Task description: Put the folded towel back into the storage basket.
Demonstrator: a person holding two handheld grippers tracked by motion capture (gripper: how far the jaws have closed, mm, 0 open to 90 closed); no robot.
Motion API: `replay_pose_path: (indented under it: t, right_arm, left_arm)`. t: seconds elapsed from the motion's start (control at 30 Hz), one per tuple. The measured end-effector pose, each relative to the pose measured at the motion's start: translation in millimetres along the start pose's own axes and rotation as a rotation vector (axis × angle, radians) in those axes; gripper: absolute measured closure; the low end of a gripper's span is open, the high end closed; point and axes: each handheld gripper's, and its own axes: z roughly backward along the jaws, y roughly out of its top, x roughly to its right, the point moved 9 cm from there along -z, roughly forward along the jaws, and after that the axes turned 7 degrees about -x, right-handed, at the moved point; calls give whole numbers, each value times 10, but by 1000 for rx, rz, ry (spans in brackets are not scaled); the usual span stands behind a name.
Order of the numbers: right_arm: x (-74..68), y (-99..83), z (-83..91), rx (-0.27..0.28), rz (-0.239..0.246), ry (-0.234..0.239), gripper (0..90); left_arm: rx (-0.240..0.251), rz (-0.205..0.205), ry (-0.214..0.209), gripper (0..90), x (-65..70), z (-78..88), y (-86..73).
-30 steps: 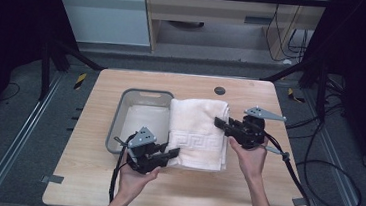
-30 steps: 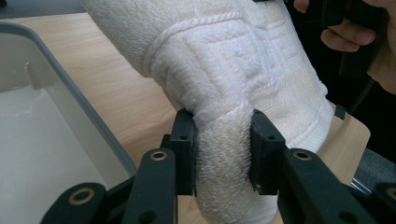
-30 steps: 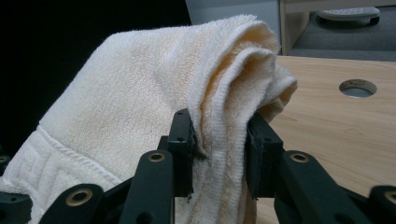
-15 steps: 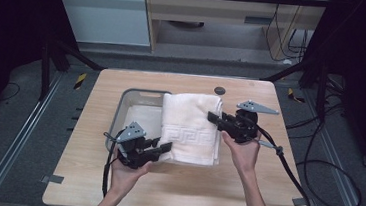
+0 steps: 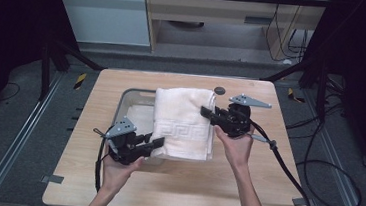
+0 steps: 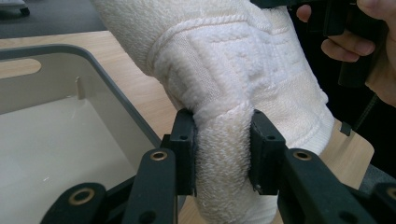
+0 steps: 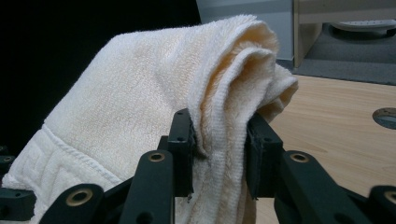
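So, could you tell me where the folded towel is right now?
In the high view the folded towel sits mid-table, partly over the grey tray, gripped by the left tool and right tool.

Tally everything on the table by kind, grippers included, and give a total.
Folded white towel: 1
Grey tray: 1
Dark round disc on the tabletop: 1
Grippers, both clamped on the towel: 2, the left gripper and the right gripper
Total: 5

Grey tub on wooden table; dark disc near its far edge.
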Motion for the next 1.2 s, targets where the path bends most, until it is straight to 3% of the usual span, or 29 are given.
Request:
replay_pose_path:
  t: [0.43,1.2]
  right_arm:
    - [-110,95,-140,-4,-2,13,677]
    - [-293,224,-394,6,17,12,677]
  left_arm:
    - [2,24,5,666,-158,108,20]
    - [33,73,57,667,-449,284,45]
